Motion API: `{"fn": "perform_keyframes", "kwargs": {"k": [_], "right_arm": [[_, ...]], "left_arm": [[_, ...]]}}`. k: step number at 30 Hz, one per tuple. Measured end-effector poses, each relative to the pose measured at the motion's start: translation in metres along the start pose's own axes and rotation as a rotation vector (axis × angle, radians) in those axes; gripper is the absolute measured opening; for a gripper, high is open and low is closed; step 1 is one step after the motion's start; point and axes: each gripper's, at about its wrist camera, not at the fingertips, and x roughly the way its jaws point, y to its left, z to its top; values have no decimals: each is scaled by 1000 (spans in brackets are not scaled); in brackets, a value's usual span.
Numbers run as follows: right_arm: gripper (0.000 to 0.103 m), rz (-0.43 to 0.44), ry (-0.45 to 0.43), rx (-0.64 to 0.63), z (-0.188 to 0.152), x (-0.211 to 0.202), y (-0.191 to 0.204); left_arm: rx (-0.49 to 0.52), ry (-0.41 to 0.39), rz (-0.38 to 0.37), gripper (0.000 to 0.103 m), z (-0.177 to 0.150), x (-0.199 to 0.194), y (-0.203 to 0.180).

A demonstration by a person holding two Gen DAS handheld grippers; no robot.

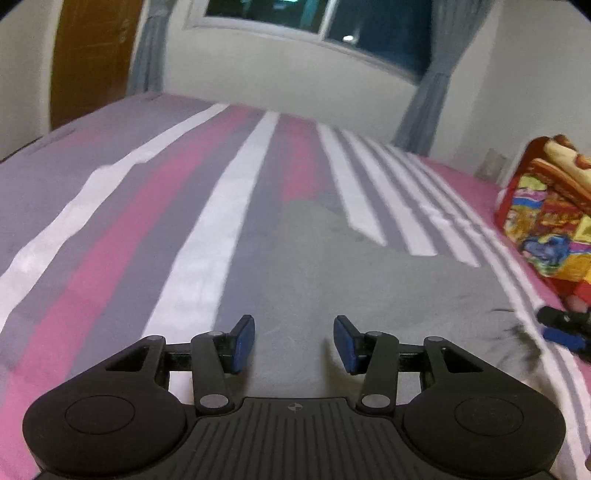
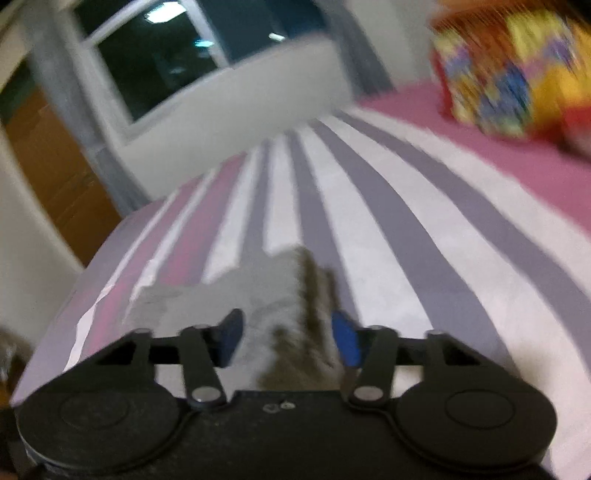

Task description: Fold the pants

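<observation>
Left wrist view: grey pants (image 1: 332,266) lie flat on the striped bed (image 1: 110,221), long axis running ahead; left gripper (image 1: 293,341) and right gripper (image 2: 286,338) gape empty above their near end.

A bed (image 1: 155,206) in a sheet striped pink, grey and white stands against a white wall (image 1: 280,74). Above it a dark window (image 1: 369,29) reflects lamps, grey curtains (image 1: 428,107) at its sides. A brown door (image 1: 92,55) stands left; a colourful blanket (image 1: 550,221) lies at the right.

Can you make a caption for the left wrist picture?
Left gripper, jaws open, above soft grey pants spread on a pink, grey and white striped bedsheet.
</observation>
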Motion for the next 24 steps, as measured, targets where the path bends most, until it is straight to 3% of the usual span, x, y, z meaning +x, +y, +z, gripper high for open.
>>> {"fn": "perform_keyframes", "kwargs": {"k": [3,5,9,16,20,24], "right_arm": [[43,54,20,-97,-5,2,29],[41,39,49,-140,-15,10,37],[35,-36,143,-144,-35,28,23],[33,-41,168,-130,-30,39,17],[39,-18,142,-101,-24,17,25],[50,-2,104,-87,-24,-1,29]], "left_arm": [[43,39,-20,47,-4,2,-13],[76,85,-11,47,-13,9,-21],[109,135,11,47,-23,16,-28],[81,163,18,48,-18,20,-32],[85,177,-6,82,-15,20,-39],[118,160,16,83,-16,11,-49]]}}
